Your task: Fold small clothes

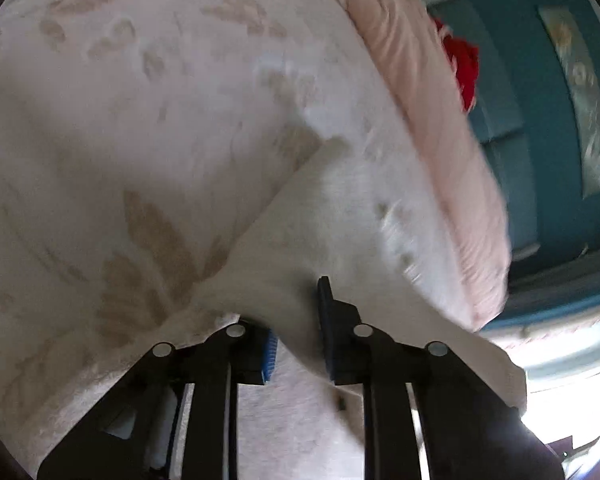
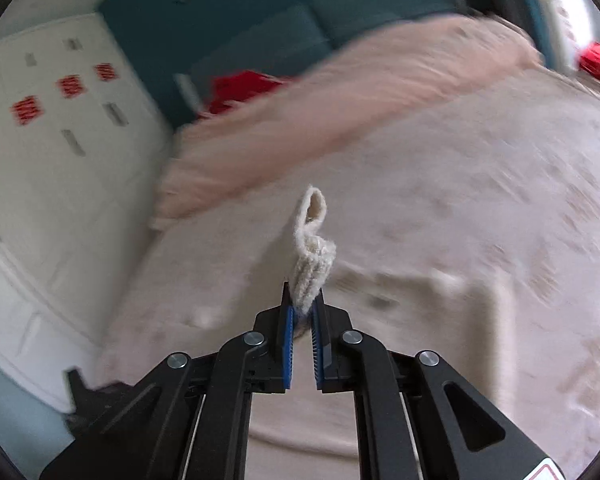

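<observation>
Low in frame, each hand-held gripper, left (image 1: 294,332) and right (image 2: 303,312), pinches the cream cloth (image 1: 340,216), lifting it off the bed (image 1: 140,120) for folding.

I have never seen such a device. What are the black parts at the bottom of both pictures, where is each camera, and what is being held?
Each black part is a hand-held gripper with two fingers; a person holds one in each hand. Each picture comes from a camera on a gripper, looking forward along its fingers. The left gripper has a cream cloth between its fingers. The right gripper is shut on a knitted ribbed edge, possibly the same cloth. Below lies a bed cover with a pale leaf pattern and a pink blanket.
</observation>
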Available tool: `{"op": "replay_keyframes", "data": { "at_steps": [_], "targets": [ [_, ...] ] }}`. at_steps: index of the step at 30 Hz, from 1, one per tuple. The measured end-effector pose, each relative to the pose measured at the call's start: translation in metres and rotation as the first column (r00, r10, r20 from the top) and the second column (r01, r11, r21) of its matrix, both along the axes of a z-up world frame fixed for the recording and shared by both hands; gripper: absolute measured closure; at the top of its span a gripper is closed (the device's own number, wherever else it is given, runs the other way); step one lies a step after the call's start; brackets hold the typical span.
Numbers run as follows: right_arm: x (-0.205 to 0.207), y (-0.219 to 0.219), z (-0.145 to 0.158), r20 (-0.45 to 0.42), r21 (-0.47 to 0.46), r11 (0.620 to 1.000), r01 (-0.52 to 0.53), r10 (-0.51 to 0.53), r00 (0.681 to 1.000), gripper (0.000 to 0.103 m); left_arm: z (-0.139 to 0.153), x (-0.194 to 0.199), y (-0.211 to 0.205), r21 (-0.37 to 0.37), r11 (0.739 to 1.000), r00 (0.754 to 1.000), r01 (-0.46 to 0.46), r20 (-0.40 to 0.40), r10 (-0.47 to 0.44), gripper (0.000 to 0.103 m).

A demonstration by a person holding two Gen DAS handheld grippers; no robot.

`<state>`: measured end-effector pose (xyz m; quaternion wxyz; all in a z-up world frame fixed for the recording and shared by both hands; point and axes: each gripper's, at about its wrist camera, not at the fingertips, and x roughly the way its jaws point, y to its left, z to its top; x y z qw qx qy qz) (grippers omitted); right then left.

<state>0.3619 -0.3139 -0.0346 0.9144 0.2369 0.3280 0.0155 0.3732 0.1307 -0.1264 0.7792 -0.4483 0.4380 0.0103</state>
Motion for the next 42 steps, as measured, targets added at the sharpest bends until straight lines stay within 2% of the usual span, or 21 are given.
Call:
{"op": "replay_keyframes", "data": {
  "at_steps": [2, 4, 6, 9, 12, 14, 15, 20, 21, 23, 24, 25, 29, 30, 32, 34, 35, 36, 37, 39, 42],
  "targets": [
    [-0.009, -0.029, -0.057, -0.122, 0.046, 0.997, 0.064, -0.058, 0.991, 0.095, -0.013, -0.005, -0.012, 0.042, 0.999, 1.0, 0.023, 0.003, -0.023, 0.088],
    [-0.017, -0.043, -0.104, -0.229, 0.043, 0.994, 0.103, -0.091, 0.969, 0.095, -0.011, -0.015, -0.023, 0.135, 0.99, 0.997, 0.033, 0.058, -0.042, 0.088],
    [-0.027, -0.046, -0.121, -0.209, 0.079, 0.992, 0.102, -0.084, 0.974, 0.096, -0.008, -0.019, -0.03, 0.213, 0.976, 0.994, 0.053, 0.084, -0.072, 0.088],
    [-0.027, -0.043, -0.113, -0.173, 0.108, 0.99, 0.09, -0.07, 0.982, 0.091, -0.006, -0.025, -0.045, 0.365, 0.926, 0.978, 0.093, 0.141, -0.154, 0.087],
    [-0.021, -0.042, -0.107, -0.16, 0.125, 0.989, 0.077, -0.057, 0.986, 0.076, -0.007, -0.029, -0.044, 0.354, 0.932, 0.975, 0.078, 0.169, -0.146, 0.087],
    [-0.016, -0.042, -0.11, -0.175, 0.142, 0.986, 0.087, -0.061, 0.983, 0.081, -0.009, -0.03, -0.043, 0.35, 0.934, 0.972, 0.072, 0.184, -0.144, 0.087],
    [-0.011, -0.042, -0.108, -0.174, 0.145, 0.985, 0.089, -0.063, 0.983, 0.095, -0.009, -0.029, -0.044, 0.35, 0.934, 0.972, 0.071, 0.188, -0.144, 0.087],
    [-0.033, -0.042, -0.069, 0.006, 0.131, 0.985, 0.114, -0.116, 0.993, 0.096, -0.013, -0.034, -0.04, 0.382, 0.921, 0.97, 0.068, 0.19, -0.15, 0.086],
    [-0.032, -0.042, -0.077, -0.025, 0.072, 0.988, 0.134, -0.133, 0.991, 0.096, -0.013, -0.038, -0.043, 0.393, 0.917, 0.97, 0.067, 0.19, -0.153, 0.086],
    [-0.021, -0.041, -0.11, -0.166, 0.0, 0.991, 0.131, -0.129, 0.978, 0.097, -0.013, -0.038, -0.047, 0.409, 0.91, 0.969, 0.067, 0.189, -0.156, 0.086],
    [-0.021, -0.04, -0.124, -0.192, -0.003, 0.993, 0.119, -0.117, 0.974, 0.098, -0.011, -0.037, -0.048, 0.409, 0.91, 0.969, 0.066, 0.191, -0.156, 0.085],
    [-0.025, -0.04, -0.119, -0.161, 0.0, 0.992, 0.126, -0.124, 0.979, 0.097, -0.012, -0.036, -0.047, 0.405, 0.912, 0.969, 0.065, 0.193, -0.155, 0.085],
    [-0.04, -0.04, -0.092, -0.169, 0.043, 0.988, 0.15, -0.141, 0.976, 0.075, -0.011, -0.036, -0.044, 0.384, 0.921, 0.968, 0.065, 0.2, -0.151, 0.085],
    [-0.055, -0.039, -0.083, -0.154, 0.036, 0.988, 0.151, -0.144, 0.978, 0.058, -0.009, -0.036, -0.043, 0.373, 0.925, 0.968, 0.068, 0.2, -0.152, 0.085],
    [-0.089, -0.037, -0.074, -0.144, 0.011, 0.986, 0.169, -0.165, 0.976, 0.036, -0.003, -0.04, -0.039, 0.345, 0.933, 0.97, 0.1, 0.175, -0.168, 0.078],
    [-0.131, -0.035, -0.069, -0.163, -0.032, 0.986, 0.166, -0.169, 0.972, 0.036, 0.01, -0.058, -0.035, 0.324, 0.936, 0.966, 0.138, 0.165, -0.199, 0.05],
    [-0.156, -0.032, -0.07, -0.187, -0.06, 0.987, 0.151, -0.16, 0.969, 0.036, 0.02, -0.079, -0.028, 0.317, 0.937, 0.963, 0.147, 0.169, -0.208, 0.04],
    [-0.18, -0.031, -0.072, -0.214, -0.089, 0.986, 0.139, -0.155, 0.964, 0.036, 0.026, -0.097, -0.02, 0.315, 0.938, 0.963, 0.147, 0.172, -0.208, 0.021],
    [-0.204, -0.029, -0.075, -0.246, -0.114, 0.985, 0.13, -0.155, 0.957, 0.036, 0.032, -0.118, -0.011, 0.311, 0.939, 0.963, 0.145, 0.176, -0.207, 0.014],
    [-0.252, -0.027, -0.087, -0.305, -0.105, 0.988, 0.112, -0.14, 0.942, 0.035, 0.04, -0.164, 0.012, 0.303, 0.94, 0.962, 0.155, 0.172, -0.214, 0.012],
    [-0.308, -0.023, -0.101, -0.367, -0.011, 0.993, 0.118, -0.114, 0.923, 0.032, 0.031, -0.221, 0.045, 0.25, 0.949, 0.971, 0.191, 0.092, -0.22, 0.01]
  ]
}}
